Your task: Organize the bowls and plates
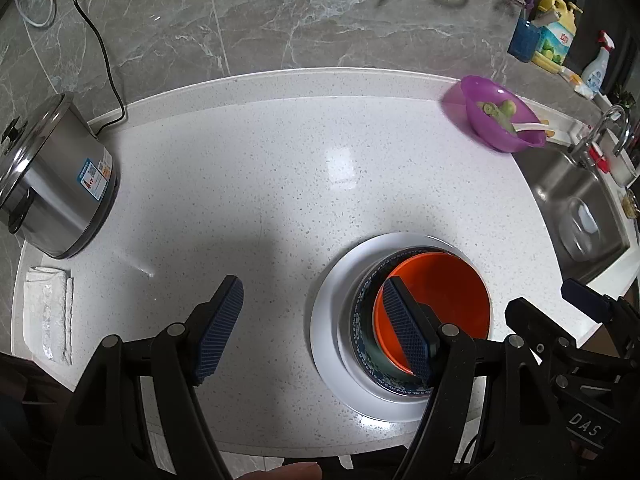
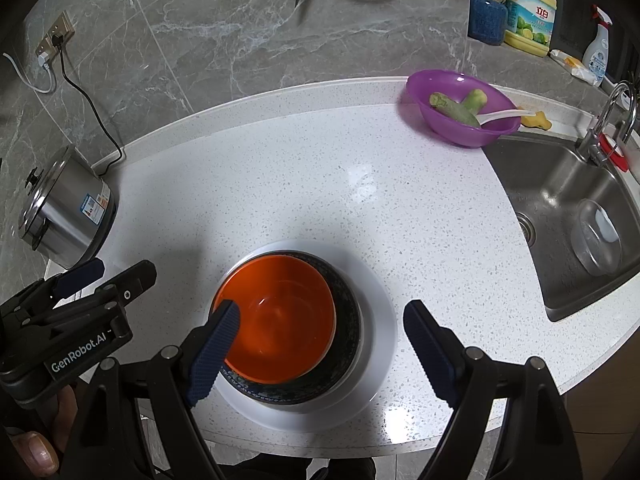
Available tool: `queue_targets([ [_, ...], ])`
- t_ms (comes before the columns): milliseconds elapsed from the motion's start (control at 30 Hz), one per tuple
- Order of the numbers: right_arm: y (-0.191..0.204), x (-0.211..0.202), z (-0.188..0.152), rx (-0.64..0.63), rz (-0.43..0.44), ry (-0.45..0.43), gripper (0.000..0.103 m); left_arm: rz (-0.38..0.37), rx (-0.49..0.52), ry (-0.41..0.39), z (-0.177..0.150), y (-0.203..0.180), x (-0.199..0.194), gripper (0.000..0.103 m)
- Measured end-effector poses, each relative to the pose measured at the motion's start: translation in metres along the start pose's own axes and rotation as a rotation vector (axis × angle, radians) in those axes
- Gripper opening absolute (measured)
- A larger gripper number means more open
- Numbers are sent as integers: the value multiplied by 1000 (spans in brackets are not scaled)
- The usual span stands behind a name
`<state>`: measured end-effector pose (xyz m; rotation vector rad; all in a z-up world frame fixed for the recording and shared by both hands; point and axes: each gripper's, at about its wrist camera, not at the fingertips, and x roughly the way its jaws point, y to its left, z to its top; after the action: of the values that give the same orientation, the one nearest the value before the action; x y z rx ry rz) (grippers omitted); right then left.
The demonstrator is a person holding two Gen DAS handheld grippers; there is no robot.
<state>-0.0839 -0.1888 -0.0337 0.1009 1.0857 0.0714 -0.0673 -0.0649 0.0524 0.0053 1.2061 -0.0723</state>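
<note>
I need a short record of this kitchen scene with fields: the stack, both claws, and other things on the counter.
stack: orange bowl inside dark patterned bowl, on white plate
left claw: open, empty, above the counter beside the stack
right claw: open, empty, above the stack
other: purple bowl with green vegetables; steel pot
sink: clear container inside

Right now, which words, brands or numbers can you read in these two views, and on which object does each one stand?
"GenRobot.AI": on the black body of the left claw, seen in the right wrist view.
"DAS": on the black body of the right claw, seen in the left wrist view.
Yellow plastic dish-soap bottle: red logo characters, too small to read surely.
Steel electric pot: blue sticker, blurred.
White spray bottle: label unreadable.
</note>
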Motion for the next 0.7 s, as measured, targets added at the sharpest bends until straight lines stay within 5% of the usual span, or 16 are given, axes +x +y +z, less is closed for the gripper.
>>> queue_targets([
  [700,1,0,-1,6,-2,0,86,3,-3,2,1,-1,1,71],
])
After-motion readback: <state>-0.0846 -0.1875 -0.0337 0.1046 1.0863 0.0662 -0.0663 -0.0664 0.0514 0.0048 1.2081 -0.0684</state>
